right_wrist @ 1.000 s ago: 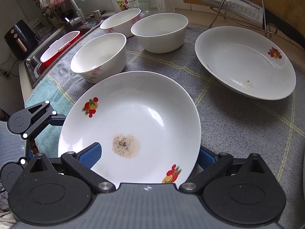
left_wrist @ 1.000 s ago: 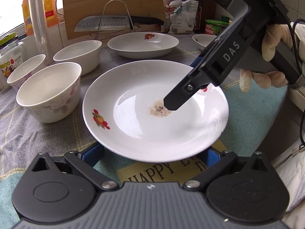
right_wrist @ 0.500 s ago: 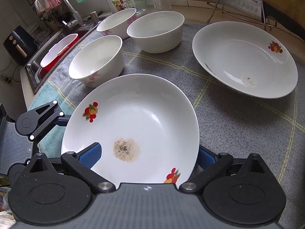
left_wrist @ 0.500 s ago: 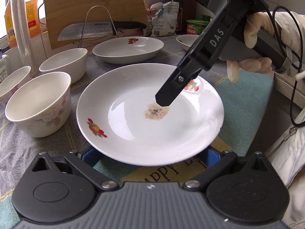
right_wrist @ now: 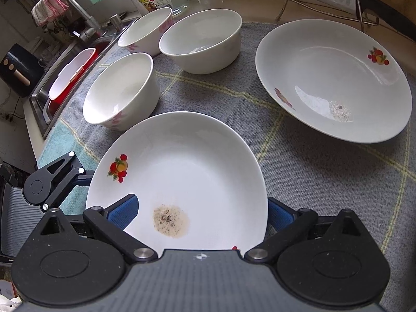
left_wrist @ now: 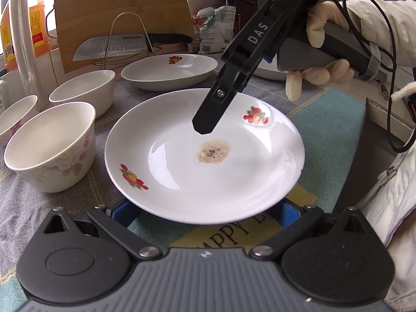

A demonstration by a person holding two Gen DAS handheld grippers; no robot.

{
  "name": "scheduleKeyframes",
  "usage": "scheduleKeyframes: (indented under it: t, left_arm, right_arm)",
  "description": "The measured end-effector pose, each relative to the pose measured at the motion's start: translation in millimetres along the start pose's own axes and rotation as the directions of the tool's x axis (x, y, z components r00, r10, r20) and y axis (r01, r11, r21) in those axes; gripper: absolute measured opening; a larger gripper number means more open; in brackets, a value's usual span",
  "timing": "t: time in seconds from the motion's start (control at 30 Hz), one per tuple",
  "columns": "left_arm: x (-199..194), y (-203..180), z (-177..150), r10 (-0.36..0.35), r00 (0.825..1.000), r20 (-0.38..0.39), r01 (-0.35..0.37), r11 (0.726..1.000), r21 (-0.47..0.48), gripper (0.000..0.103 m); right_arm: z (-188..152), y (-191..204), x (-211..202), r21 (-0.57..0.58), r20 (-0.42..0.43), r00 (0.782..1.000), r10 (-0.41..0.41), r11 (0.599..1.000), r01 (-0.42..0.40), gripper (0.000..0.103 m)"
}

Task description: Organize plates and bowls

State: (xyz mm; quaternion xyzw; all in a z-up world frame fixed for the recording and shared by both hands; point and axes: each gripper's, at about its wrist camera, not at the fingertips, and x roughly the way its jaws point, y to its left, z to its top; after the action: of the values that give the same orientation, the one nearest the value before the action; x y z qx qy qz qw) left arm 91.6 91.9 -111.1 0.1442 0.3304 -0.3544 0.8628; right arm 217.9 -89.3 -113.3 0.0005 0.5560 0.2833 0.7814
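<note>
A white plate point(left_wrist: 208, 166) with fruit prints and a brown stain lies on the cloth, seen in both views point(right_wrist: 192, 171). My left gripper point(left_wrist: 205, 212) is open, its blue fingers low at the plate's near rim, mostly hidden under it. My right gripper point(right_wrist: 200, 212) is open, one finger point(left_wrist: 208, 119) hovering over the plate's middle. A second stained plate point(right_wrist: 335, 78) sits further back point(left_wrist: 169, 70). Three white bowls point(right_wrist: 122, 91) point(right_wrist: 202, 41) point(right_wrist: 148, 31) stand to the left.
A knife on a wire rack point(left_wrist: 124, 46) and a wooden board point(left_wrist: 122, 7) stand behind the plates. A sink point(right_wrist: 67, 78) with a red-and-white tub lies at the far left. Bottles, a jar and packets line the back.
The right gripper's finger has lifted and drawn back from the stain. The left view has moved closer and shifted, so the plate sits more to the right.
</note>
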Motion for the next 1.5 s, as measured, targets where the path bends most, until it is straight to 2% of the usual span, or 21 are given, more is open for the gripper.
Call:
scheduleKeyframes:
  t: [0.13,0.53,0.73,1.07,1.5]
  left_arm:
    - [0.1,0.8,0.1,-0.007,1.000,0.001,0.007,1.000,0.007,0.103]
    - [1.3,3.9,1.6,-0.026,1.000,0.000,0.026,0.999,0.027,0.103]
    - [1.4,5.0,0.8,-0.032,0.999,0.000,0.032,0.999,0.034,0.103]
    - [2.5,7.9,2.5,-0.052,0.999,-0.008,0.052,0.997,0.054,0.103]
    - [4.9,7.8,7.8,-0.044,0.998,-0.040,0.046,0.998,0.048,0.103]
  right_arm:
    - [3.0,1.1,1.3,0.006,-0.026,1.000,-0.005,1.000,0.005,0.103]
    - [9.6,-1.8,1.2,0.007,-0.116,0.991,0.068,0.998,-0.068,0.103]
    - [13.9,-9.3,-0.3,0.050,-0.120,0.987,0.110,0.993,-0.104,0.103]
    - [15.6,-12.8,-0.7,0.047,-0.109,0.986,0.130,0.991,-0.125,0.103]
    - [17.7,-8.6,-1.4,0.023,-0.125,0.985,0.118,0.993,-0.116,0.103]
